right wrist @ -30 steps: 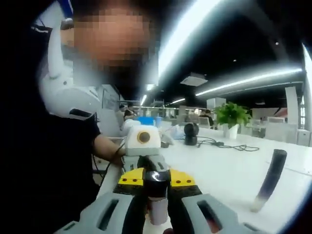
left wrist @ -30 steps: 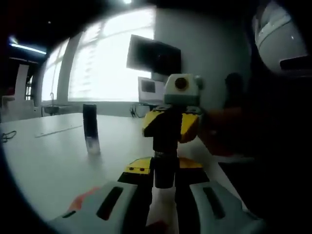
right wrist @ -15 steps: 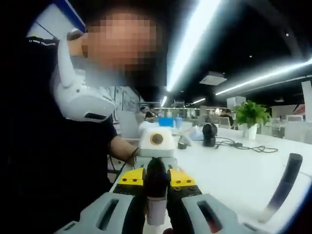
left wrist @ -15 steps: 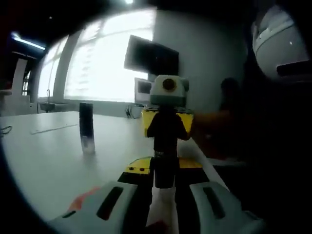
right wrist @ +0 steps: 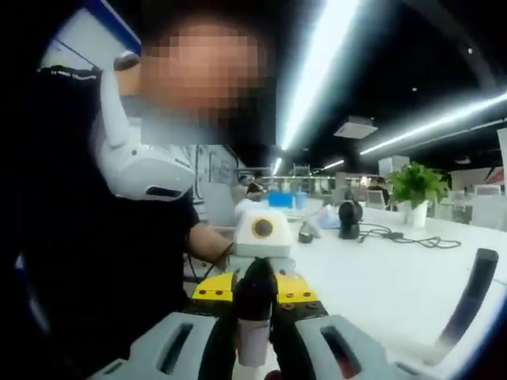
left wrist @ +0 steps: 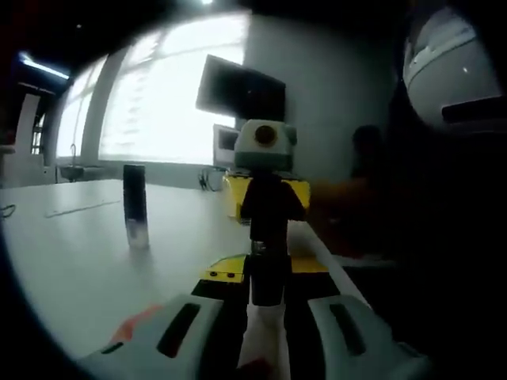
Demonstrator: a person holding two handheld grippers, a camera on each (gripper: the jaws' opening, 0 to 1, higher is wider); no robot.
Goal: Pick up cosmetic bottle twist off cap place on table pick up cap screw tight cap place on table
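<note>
With both grippers swung slightly since a second ago, my left (left wrist: pixel 265 348) clamps the bottle (left wrist: pixel 268 273) and my right (right wrist: pixel 255 352) its cap (right wrist: pixel 255 291) (a second bottle (left wrist: pixel 135 206) stands aside), so twisting continues.

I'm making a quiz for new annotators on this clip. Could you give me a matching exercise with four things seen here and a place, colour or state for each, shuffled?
Things:
A. cosmetic bottle
B. second bottle
C. plant
D. monitor

Descriptions:
1. stands upright by itself on the table
2. dark screen next to the bright window
3. clamped from both ends, off the table
4. green leaves, far across the table

Pairs: A-3, B-1, C-4, D-2
</note>
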